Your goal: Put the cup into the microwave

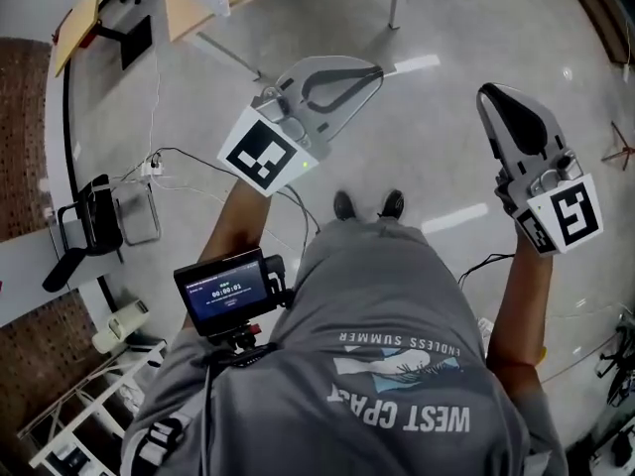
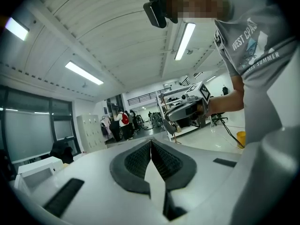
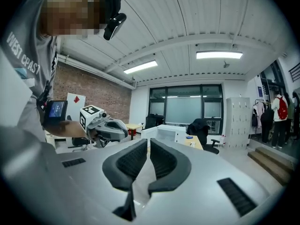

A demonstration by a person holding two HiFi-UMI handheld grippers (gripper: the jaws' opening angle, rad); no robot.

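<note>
Left claw [image 2: 151,146] and right claw [image 3: 148,149]: both closed, nothing between the jaws, held level above the floor [image 1: 446,137]. No cup or microwave shows ahead of either claw. Judgement: task not begun; every step remains.

You held the left gripper [image 1: 375,70] and right gripper [image 1: 487,95] well apart over the floor [image 1: 456,23], shoes [image 1: 368,204] between them, a screen [image 1: 226,291] near your left arm.

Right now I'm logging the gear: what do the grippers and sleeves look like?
The left gripper and right gripper are pale grey shells with black ribbed pads and a black-and-white marker cube each. Grey printed T-shirt, short sleeves.
</note>
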